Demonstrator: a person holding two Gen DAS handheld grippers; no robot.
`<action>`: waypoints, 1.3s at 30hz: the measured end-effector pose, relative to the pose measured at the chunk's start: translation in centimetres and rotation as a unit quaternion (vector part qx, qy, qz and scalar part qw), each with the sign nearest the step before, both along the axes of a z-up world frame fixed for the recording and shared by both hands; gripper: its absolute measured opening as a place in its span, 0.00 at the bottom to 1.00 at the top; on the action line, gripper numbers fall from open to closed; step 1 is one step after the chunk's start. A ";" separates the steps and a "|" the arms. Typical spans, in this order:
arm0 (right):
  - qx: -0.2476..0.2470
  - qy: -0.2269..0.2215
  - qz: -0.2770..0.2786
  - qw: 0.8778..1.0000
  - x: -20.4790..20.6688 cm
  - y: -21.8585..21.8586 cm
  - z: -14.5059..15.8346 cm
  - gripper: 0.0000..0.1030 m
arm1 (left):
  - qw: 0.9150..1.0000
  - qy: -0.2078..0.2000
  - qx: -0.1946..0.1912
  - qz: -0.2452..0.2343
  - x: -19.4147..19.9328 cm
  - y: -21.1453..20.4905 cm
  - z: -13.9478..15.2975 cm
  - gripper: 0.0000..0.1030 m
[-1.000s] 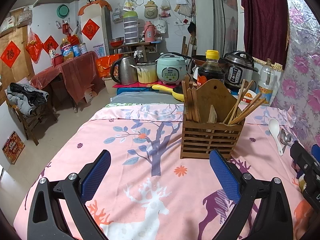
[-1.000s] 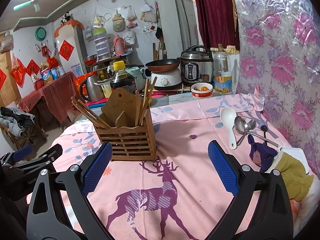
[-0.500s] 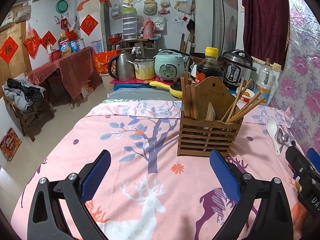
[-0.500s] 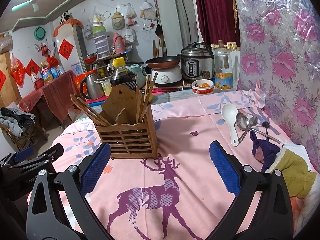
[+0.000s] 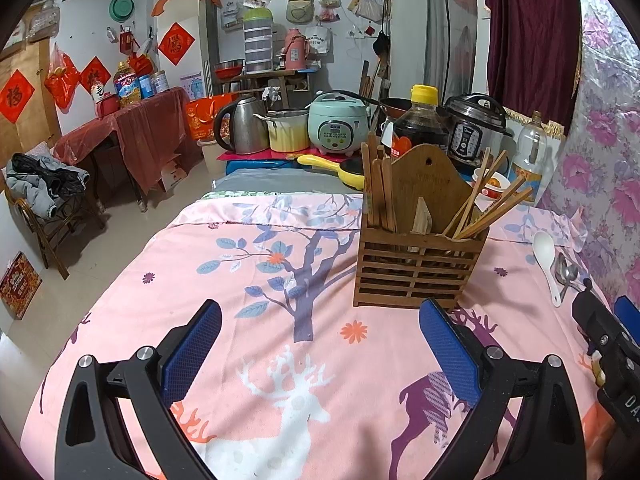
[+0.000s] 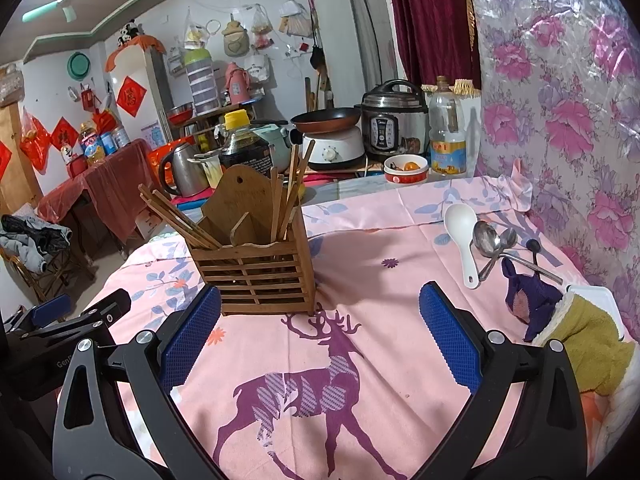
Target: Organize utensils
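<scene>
Chopsticks (image 6: 176,216) stand in both end compartments of our wooden holder (image 6: 260,272), mid-bench on the pink deer cloth (image 6: 304,392); white spoon (image 6: 464,236) and two metal spoons (image 6: 490,242) lie right of it, well apart; our left gripper (image 5: 320,364) and right gripper (image 6: 320,344) hover with fingers spread wide, empty.
</scene>
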State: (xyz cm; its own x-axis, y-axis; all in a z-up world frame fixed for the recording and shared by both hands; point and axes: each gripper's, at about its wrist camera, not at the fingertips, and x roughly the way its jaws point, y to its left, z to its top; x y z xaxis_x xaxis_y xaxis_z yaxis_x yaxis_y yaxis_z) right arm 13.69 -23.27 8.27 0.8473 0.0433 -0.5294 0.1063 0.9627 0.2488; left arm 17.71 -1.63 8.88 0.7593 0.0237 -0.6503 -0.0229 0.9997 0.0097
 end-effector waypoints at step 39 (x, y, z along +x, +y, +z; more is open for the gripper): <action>0.001 0.008 0.000 1.000 0.2 0.1 -0.5 0.93 | 1.000 -0.006 -0.001 -0.009 -0.2 -0.3 -0.2 0.94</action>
State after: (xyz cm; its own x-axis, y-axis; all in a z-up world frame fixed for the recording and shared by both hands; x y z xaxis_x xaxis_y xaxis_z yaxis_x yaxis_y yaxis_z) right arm 13.93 -23.15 7.78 0.8382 0.0452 -0.5434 0.1099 0.9621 0.2495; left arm 17.52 -1.90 8.70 0.7677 0.0088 -0.6407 -0.0052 1.0000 0.0076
